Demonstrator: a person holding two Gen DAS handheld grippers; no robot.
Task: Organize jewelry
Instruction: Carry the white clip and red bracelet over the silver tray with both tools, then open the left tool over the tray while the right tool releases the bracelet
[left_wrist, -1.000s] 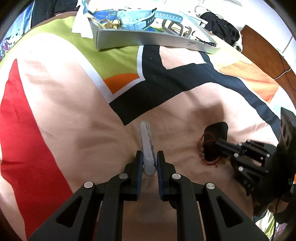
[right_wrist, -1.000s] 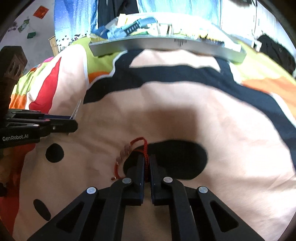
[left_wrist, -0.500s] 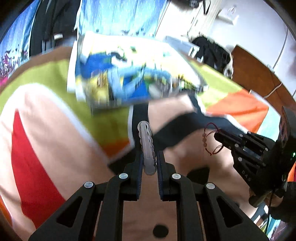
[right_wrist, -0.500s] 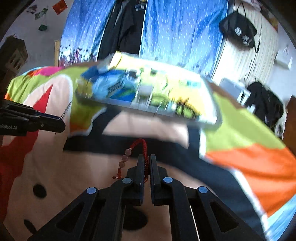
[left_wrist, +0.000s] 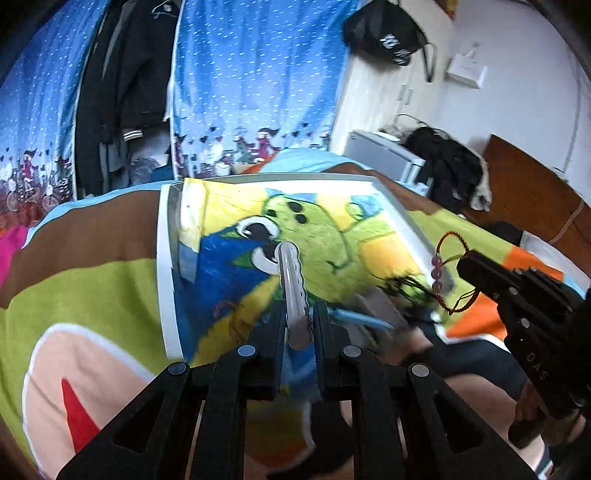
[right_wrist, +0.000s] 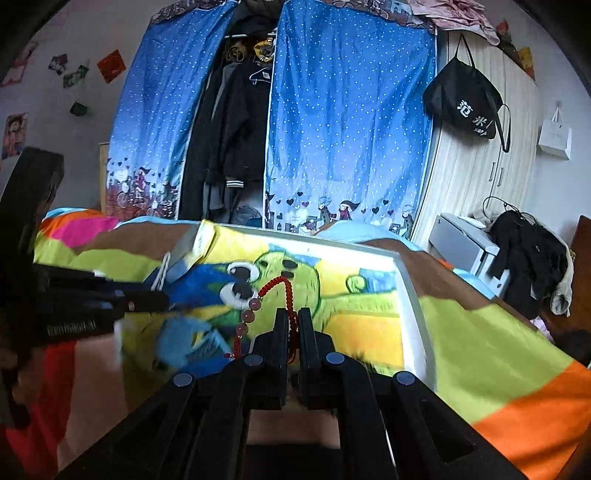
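**Both tongs raised over the tray, each gripping a piece of jewelry**

Nearest the cameras, the left tongs (left_wrist: 298, 325) are seen clamped on a clear, wavy-edged hair clip (left_wrist: 291, 284), which projects forward from between the fingers. The right tongs (right_wrist: 289, 328) are closed on a red cord bracelet (right_wrist: 275, 295) with pink beads; its loop arches above the fingertips and the beads hang to the left.

Below them the bed (right_wrist: 491, 339) is covered with a quilt of lime, orange, peach and brown blocks. On it a shallow white-rimmed tray (left_wrist: 162, 266) is laid, lined with a green cartoon-creature print; blurred blue and dark items are gathered at its near end.

Further back, a grey box with dark clothes heaped on it (right_wrist: 528, 251) is seen on the right. Beyond the bed, blue star-dotted curtains (right_wrist: 351, 122) are parted around hanging dark jackets (right_wrist: 240, 129), and a black bag (right_wrist: 465, 99) is hung on the pale cupboard doors.

Compared with one second ago, both tongs have been lifted from the quilt, where the bracelet lay on a black patch, and are now held close above the tray with the room in view.
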